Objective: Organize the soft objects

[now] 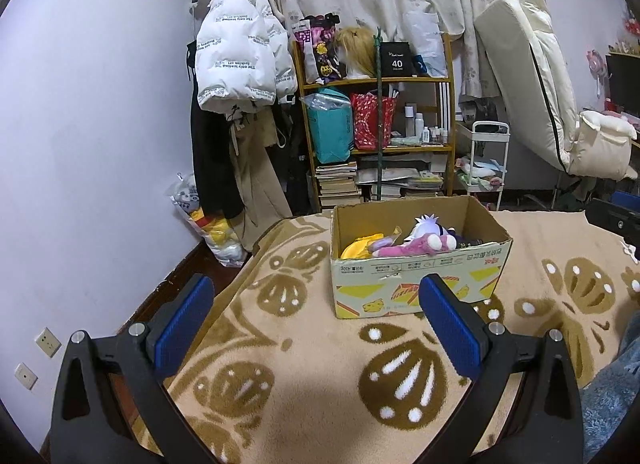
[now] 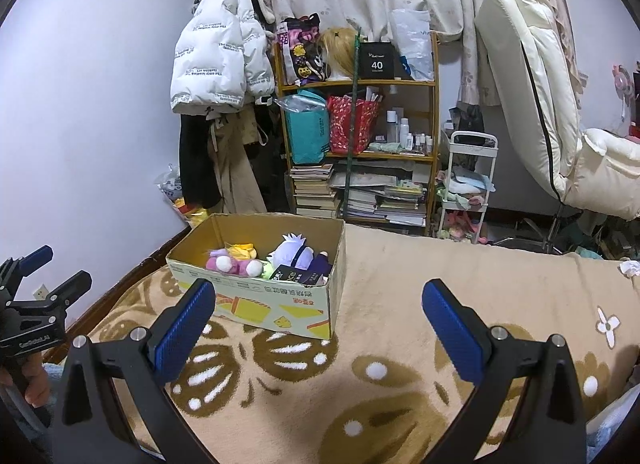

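Soft toys in a cardboard box [image 1: 416, 260] on a bed covered by a tan patterned blanket [image 1: 320, 364]. The box holds a pink plush [image 1: 416, 245], a yellow plush [image 1: 360, 246], a white-and-purple plush [image 1: 430, 224] and a dark packet [image 2: 296, 275] at the near right corner. All 4 lie below the rim; no soft object shows on the blanket outside the box, so the sorting looks largely done, as far as these views reach.

Box orientation: its long axis runs across both views, with 1 long printed wall facing the cameras. The pink plush lies along that axis, close against the near wall.

Relation to the fingers: in the left wrist view the box stands ahead and slightly right of the centreline of the left gripper [image 1: 316, 312], its near wall just beyond the right fingertip. In the right wrist view the box stands ahead and to the left of the right gripper [image 2: 318, 316], with its near right corner about on the centreline. The left gripper appears the nearer and the more squarely aligned; any reach into the box would likely go forward and over the near wall.

Finger state: both pairs of blue-padded fingers are spread wide and hold nothing, hovering over bare blanket.

Background: a wooden shelf [image 1: 376, 82] and hanging white jacket [image 1: 240, 64] stand well apart behind the bed.
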`<action>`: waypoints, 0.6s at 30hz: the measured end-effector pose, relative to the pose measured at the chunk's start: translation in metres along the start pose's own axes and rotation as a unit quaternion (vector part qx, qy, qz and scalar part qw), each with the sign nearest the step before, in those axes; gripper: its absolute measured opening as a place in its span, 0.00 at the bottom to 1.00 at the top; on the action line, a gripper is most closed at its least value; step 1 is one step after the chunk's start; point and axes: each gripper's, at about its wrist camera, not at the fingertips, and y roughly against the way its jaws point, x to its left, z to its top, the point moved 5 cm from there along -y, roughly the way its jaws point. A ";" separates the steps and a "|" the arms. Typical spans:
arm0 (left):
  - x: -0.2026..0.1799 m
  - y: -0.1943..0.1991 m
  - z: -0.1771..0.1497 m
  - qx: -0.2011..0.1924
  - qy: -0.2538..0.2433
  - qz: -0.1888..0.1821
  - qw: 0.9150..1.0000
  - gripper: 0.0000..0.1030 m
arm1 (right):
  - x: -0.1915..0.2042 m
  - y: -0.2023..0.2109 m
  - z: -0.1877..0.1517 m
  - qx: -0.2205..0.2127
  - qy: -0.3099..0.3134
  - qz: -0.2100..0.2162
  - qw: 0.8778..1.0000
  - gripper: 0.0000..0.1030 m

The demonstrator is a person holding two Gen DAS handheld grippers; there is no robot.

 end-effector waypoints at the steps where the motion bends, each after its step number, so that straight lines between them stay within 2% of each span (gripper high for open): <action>1: 0.000 0.001 0.000 -0.001 -0.001 -0.001 1.000 0.98 | 0.000 0.000 0.000 0.000 0.000 -0.001 1.000 1.00; 18: -0.007 0.006 0.000 -0.007 -0.017 -0.001 1.000 0.98 | -0.011 -0.002 0.002 -0.005 -0.003 -0.006 1.000 1.00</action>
